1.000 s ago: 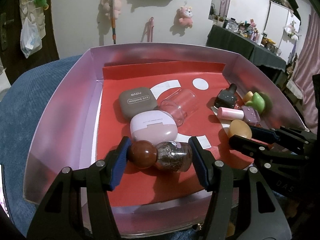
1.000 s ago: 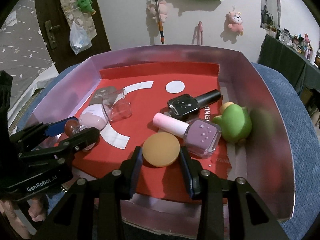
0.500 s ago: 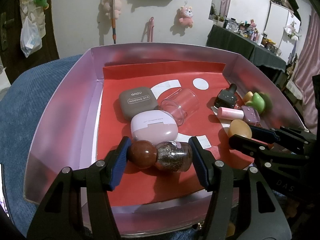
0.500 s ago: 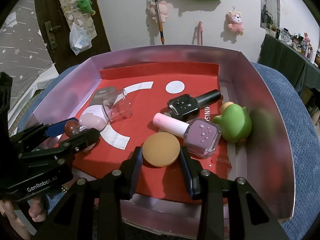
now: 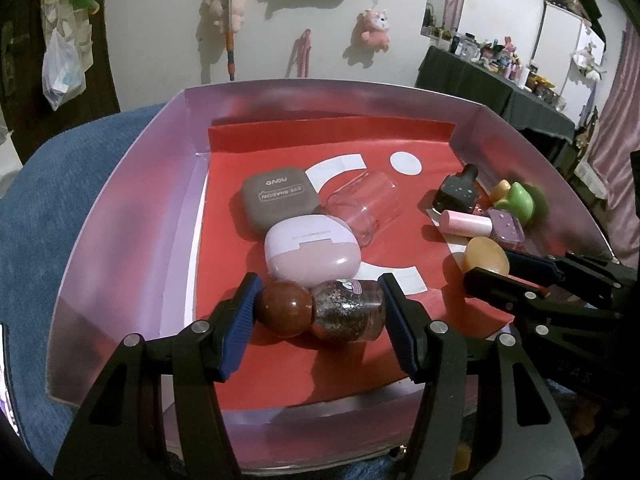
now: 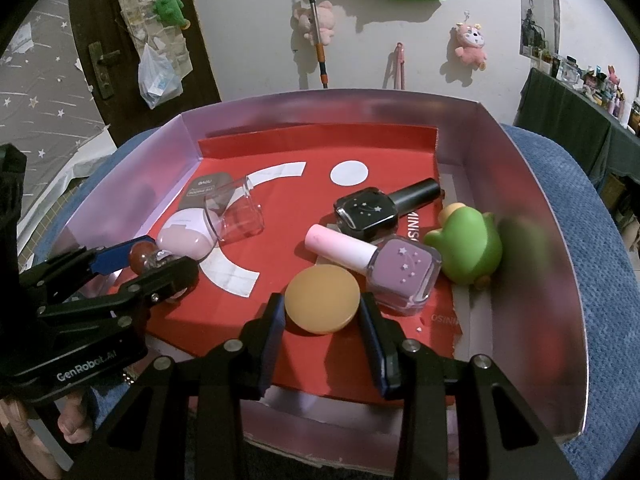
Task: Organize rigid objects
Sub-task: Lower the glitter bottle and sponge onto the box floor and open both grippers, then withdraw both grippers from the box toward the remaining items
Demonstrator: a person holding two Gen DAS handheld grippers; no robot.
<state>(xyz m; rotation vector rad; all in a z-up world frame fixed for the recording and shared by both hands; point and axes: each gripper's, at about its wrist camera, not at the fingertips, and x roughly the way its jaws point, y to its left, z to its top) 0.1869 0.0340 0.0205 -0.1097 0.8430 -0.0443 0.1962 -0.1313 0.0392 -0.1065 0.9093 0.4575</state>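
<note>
A silver tray (image 5: 132,208) with a red liner holds several cosmetics. My left gripper (image 5: 318,312) is shut on a glitter bottle with a round brown cap (image 5: 320,312), lying sideways near the tray's front left; it also shows in the right wrist view (image 6: 154,258). My right gripper (image 6: 322,310) is shut on an orange round disc (image 6: 322,298) near the tray's front; the disc also shows in the left wrist view (image 5: 484,254).
Also in the tray: a pink case (image 5: 312,250), a brown eyeshadow case (image 5: 280,200), a clear cup on its side (image 5: 364,206), a purple polish bottle (image 6: 384,262), a black polish bottle (image 6: 380,208) and a green toy (image 6: 468,244). The tray sits on a blue cushion (image 6: 600,240).
</note>
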